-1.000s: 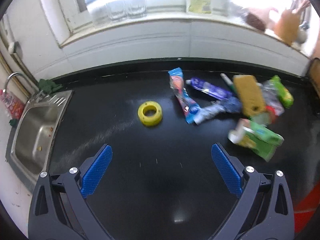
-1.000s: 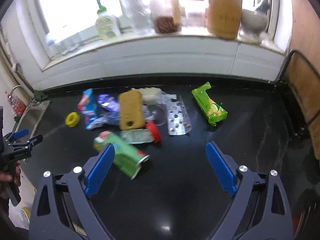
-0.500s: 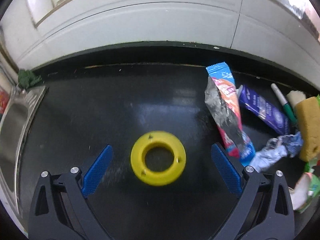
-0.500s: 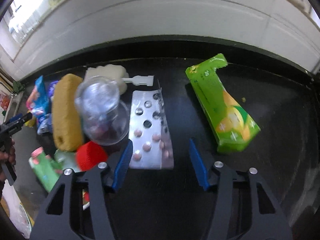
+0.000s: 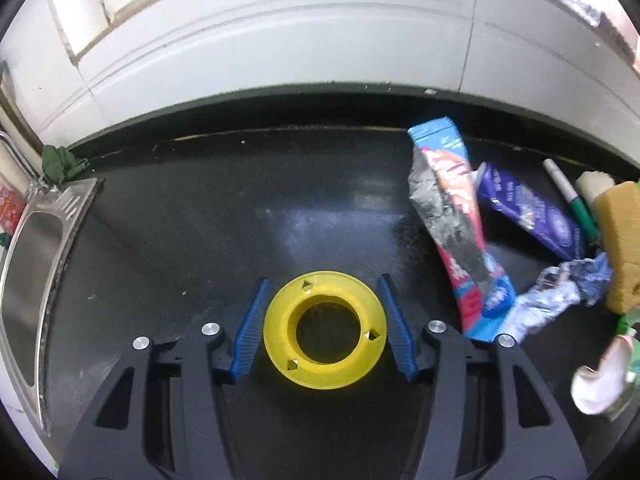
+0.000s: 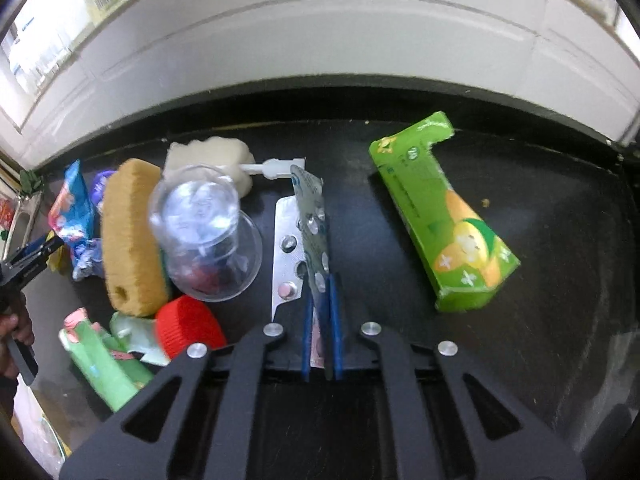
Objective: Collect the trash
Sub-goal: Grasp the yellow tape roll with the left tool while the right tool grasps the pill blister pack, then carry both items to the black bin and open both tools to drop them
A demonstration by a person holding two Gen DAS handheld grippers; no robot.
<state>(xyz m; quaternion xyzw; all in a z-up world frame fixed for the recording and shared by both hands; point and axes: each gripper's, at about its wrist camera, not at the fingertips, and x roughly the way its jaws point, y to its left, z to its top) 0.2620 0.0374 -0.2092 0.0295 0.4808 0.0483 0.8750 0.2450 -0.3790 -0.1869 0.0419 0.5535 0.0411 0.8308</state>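
In the left wrist view a yellow plastic ring (image 5: 325, 330) lies on the black counter between my left gripper's (image 5: 322, 312) blue pads, which sit close on both sides of it. In the right wrist view my right gripper (image 6: 320, 300) is shut on a silver pill blister pack (image 6: 311, 220), tilted on edge; a second blister sheet (image 6: 286, 252) lies beside it. A green juice carton (image 6: 440, 216) lies to the right.
A trash pile sits left of the right gripper: clear cup (image 6: 204, 236), yellow sponge (image 6: 128, 240), red cap (image 6: 188, 330), green carton (image 6: 100, 364), white brush (image 6: 216, 156). Snack wrappers (image 5: 456, 224) and a marker (image 5: 568, 196) lie right of the ring. A steel sink (image 5: 28, 260) is at the far left.
Both grippers have moved forward and down. The left jaws closed in around the yellow ring. The right jaws shut on the blister pack and tipped it onto its edge.
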